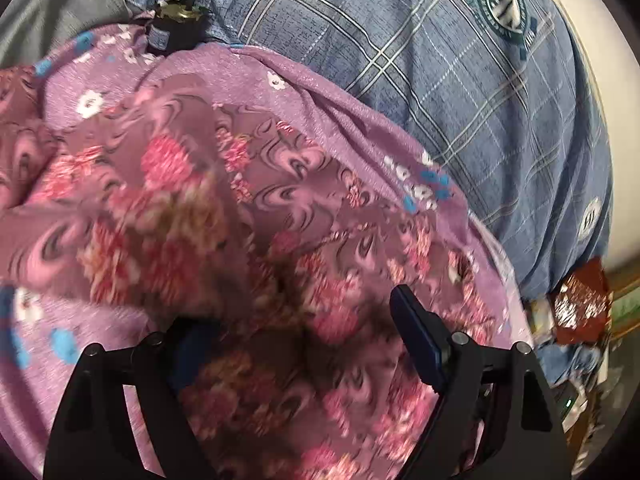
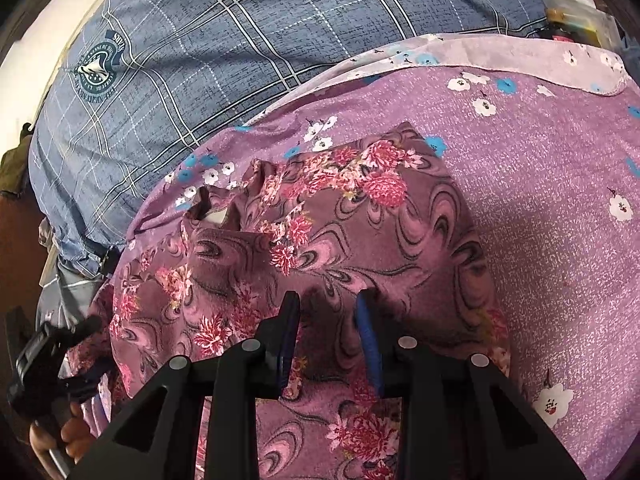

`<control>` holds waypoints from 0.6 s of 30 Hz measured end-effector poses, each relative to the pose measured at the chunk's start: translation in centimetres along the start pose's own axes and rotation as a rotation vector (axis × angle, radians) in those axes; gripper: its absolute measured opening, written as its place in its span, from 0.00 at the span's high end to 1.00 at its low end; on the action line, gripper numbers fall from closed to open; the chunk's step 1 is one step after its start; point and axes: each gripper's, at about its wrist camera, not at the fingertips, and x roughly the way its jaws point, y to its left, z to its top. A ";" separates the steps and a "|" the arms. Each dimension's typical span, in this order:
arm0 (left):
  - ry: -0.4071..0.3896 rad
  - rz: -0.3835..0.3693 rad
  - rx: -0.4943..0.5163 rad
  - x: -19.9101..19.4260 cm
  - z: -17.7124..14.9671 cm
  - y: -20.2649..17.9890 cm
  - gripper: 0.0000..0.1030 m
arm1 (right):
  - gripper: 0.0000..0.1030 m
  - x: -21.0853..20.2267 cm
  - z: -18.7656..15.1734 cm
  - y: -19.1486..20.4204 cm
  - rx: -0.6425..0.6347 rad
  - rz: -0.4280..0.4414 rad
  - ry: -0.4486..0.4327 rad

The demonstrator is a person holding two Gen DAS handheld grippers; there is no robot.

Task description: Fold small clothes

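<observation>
A small mauve garment (image 1: 240,200) with pink flowers and dark swirls lies rumpled on a lilac sheet (image 1: 320,92) printed with white and blue blossoms. My left gripper (image 1: 304,340) is open wide just over the garment's near part. Cloth bulges between its fingers, and the picture is blurred there. In the right wrist view the garment (image 2: 340,220) is spread on the same sheet (image 2: 540,180). My right gripper (image 2: 328,320) hovers low over its near half, jaws a narrow gap apart and not pinching any cloth. The left gripper (image 2: 44,360) and the hand holding it show at the lower left.
Blue plaid bedding (image 1: 460,100) with a round green emblem lies beyond the sheet (image 2: 180,60). A shiny red-brown packet (image 1: 580,304) and other small clutter sit at the bed's edge. A black part with a brass fitting (image 1: 178,16) rests at the sheet's far edge.
</observation>
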 end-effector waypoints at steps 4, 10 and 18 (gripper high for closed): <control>-0.022 0.006 0.002 1.1 0.6 -0.6 0.42 | 0.70 0.0 0.0 -0.2 0.001 0.006 0.001; -0.060 0.053 0.057 0.7 1.0 -0.1 0.88 | 0.70 -0.1 0.1 -0.2 0.002 0.007 0.004; -0.143 0.014 0.059 -1.5 0.8 0.6 0.92 | 0.70 -0.2 0.0 -0.3 0.008 0.007 0.008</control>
